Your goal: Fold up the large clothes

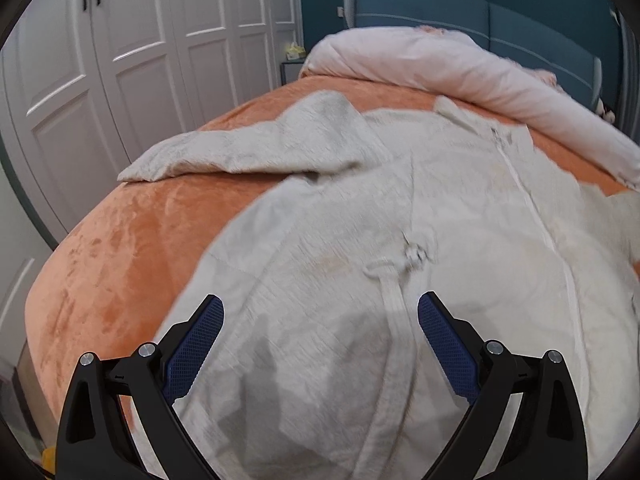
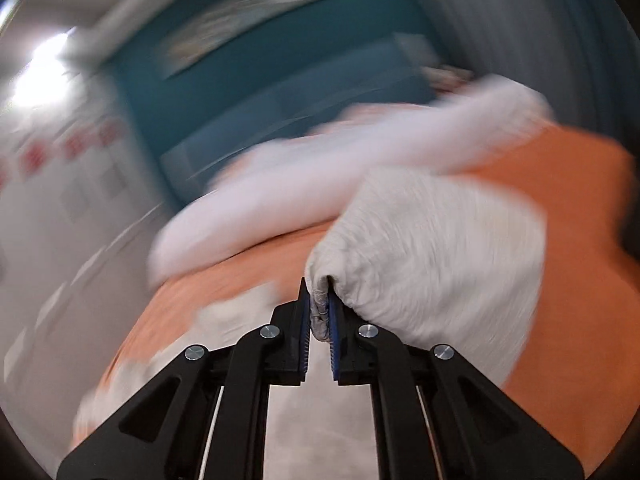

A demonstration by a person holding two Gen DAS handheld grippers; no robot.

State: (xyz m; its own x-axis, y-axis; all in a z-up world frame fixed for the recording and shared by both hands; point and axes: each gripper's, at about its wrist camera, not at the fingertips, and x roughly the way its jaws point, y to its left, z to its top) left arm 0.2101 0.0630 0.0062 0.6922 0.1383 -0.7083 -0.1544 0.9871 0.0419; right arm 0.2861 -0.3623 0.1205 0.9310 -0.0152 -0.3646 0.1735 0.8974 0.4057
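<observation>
robe [image 1: 400, 208]: pale fleece garment, spread front-up on the bed [image 1: 120, 232], zip running from 12 toward 6 o'clock, belt [image 1: 394, 300] tied at the middle
sleeve [image 1: 240, 148]: lies out flat toward 10 o'clock in the left wrist view, not yet folded in
other sleeve [image 2: 432, 248]: in the right wrist view it rises from the pinch toward 1 o'clock, clear of the orange cover
right gripper [image 2: 319, 310]: jaws nearly together, clamped on a bunched end of that sleeve; view heavily blurred
left gripper [image 1: 320, 320]: jaws spread wide, nothing between them, poised over the lower front with the belt between the fingers from this angle
quilt [image 1: 460, 64]: pink roll at 12 to 2 o'clock, beyond the collar
step in hand: i judge the right side is being carried across the body
how to do it well: keep the pinch firm, carry the sleeve low over the chest, lay it square to the zip, and pin the body with the free tool so the fleece does not drag
writing: no brand, label or lettering readable in either view
</observation>
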